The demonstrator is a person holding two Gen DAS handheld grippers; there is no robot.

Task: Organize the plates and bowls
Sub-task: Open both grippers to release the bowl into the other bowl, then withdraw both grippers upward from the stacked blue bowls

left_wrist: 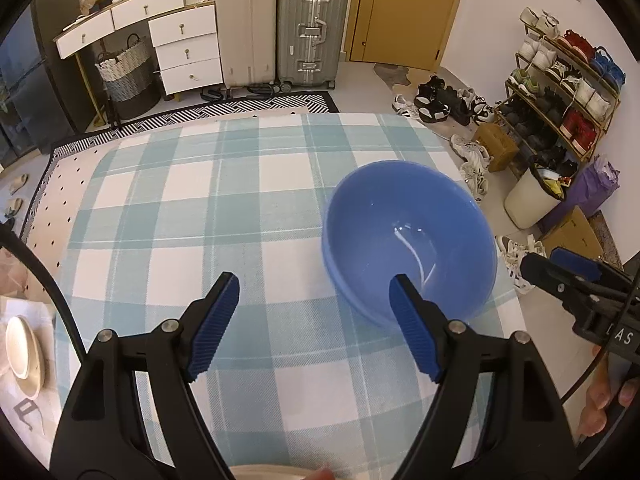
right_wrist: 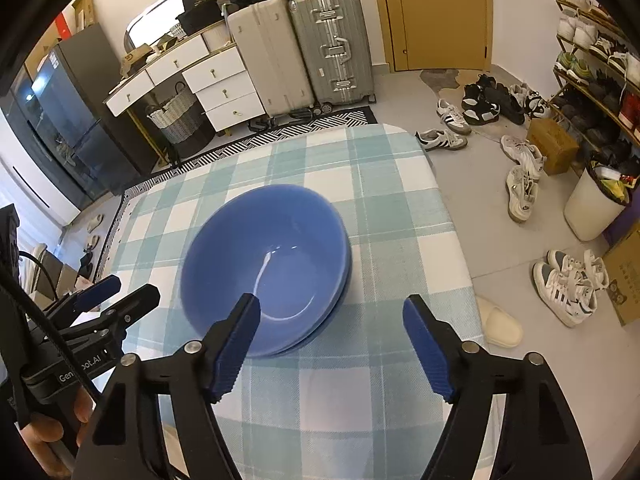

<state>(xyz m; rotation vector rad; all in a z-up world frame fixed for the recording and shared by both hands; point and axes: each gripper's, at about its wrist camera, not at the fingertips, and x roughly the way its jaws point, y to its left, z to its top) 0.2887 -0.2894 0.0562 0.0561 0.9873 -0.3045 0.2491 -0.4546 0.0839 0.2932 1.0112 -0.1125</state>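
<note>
- Both tools, left tool (left_wrist: 314, 286) and right tool (right_wrist: 330, 306), are open and hold nothing.
- Blue bowls (right_wrist: 266, 268) are stacked in the frame center; a one-sided pinch could tip them on the tabletop (right_wrist: 372, 168).

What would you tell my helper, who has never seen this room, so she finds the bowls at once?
Look at the table under the blue-and-white checked cloth. The blue bowls sit on it towards its right side, nested in a stack, just beyond both open grippers. Nothing else on the cloth is blue and deep; the cream plates lie off its left edge.

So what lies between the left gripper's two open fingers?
Only bare checked cloth, seen in the left wrist view; the blue bowl sits behind its right finger.
</note>
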